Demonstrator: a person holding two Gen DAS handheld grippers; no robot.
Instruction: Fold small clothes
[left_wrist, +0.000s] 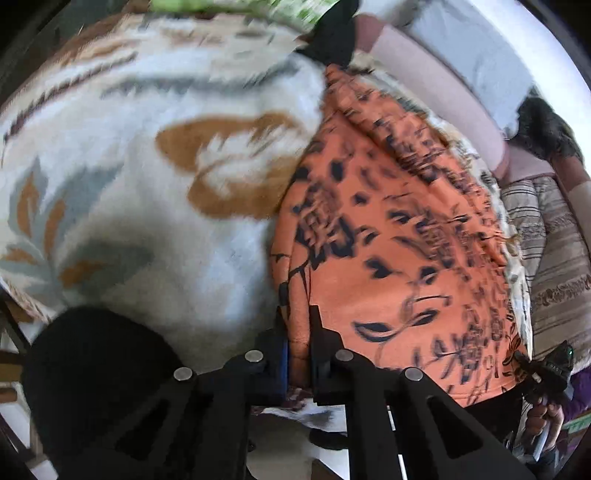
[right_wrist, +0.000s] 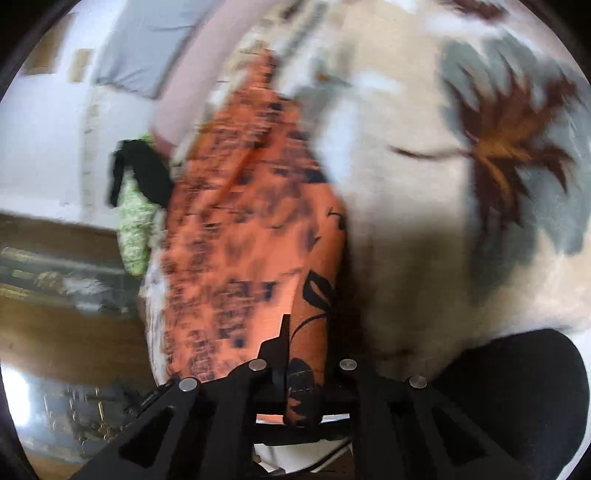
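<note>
Fingers of both grippers, left (left_wrist: 299, 332) and right (right_wrist: 306, 343), are pinching orange cloth (left_wrist: 388, 229) edges; lifting evenly should keep the fold square.

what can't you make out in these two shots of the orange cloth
- Left wrist view: the orange cloth has its near edge hidden behind the left claw shut on it; the print is motion-blurred.
- Right wrist view: the right claw has one finger buried under the pinched fold.
- Both views: the garment type is unclear, bunched and blurred.
- Black item: cut off by the top edge.
</note>
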